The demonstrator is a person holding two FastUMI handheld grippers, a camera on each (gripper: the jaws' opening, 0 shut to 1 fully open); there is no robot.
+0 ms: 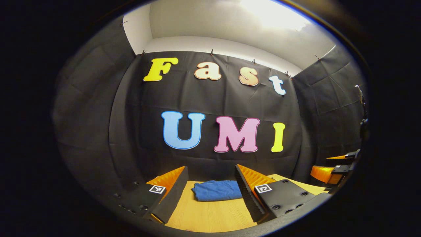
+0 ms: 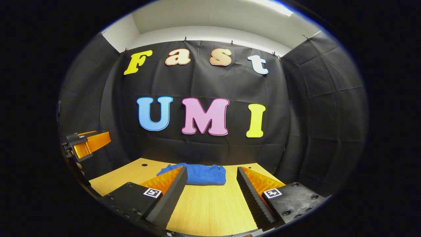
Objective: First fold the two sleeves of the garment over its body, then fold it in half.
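The garment point(image 2: 197, 174) is seen lying as a compact folded bundle on the bench point(image 2: 210, 210), so the folding is judged done. Both the left tongs point(image 1: 210, 187) and the right tongs point(image 2: 210, 191) are held spread wide and empty, raised short of the garment, presumably to clear it.

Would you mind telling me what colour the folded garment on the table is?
The garment is plain blue, with no pattern visible; it shows best in the left gripper view.

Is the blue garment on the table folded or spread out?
Folded: the blue garment lies as a compact bundle with a rounded folded edge on the wooden table.
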